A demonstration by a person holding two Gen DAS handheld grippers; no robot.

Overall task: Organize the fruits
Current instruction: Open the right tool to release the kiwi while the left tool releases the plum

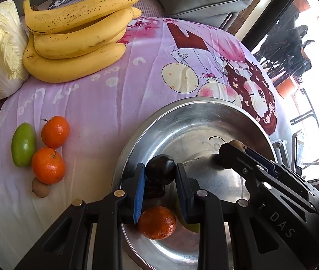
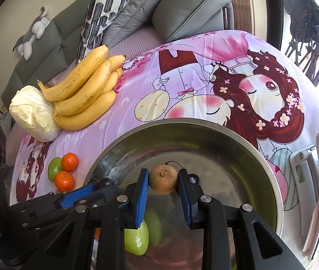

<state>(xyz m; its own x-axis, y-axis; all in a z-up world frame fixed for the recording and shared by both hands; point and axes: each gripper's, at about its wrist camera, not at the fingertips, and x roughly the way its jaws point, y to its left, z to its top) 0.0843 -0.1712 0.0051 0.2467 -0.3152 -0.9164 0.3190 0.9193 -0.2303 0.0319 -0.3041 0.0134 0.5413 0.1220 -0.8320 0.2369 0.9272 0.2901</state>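
At the left of the left-wrist frame, a green fruit (image 1: 23,144) and two tangerines (image 1: 51,149) wait on the pink cloth (image 1: 114,103). Centre, the left gripper (image 1: 160,172) is clamped on a dark plum (image 1: 160,169) over the steel bowl (image 1: 204,108); the right gripper (image 2: 163,180) is clamped on a brown kiwi (image 2: 163,179). Releasing high could let either fruit roll or bounce against the rim. The grippers sit close together, so they may collide; open room lies at the bowl's right.
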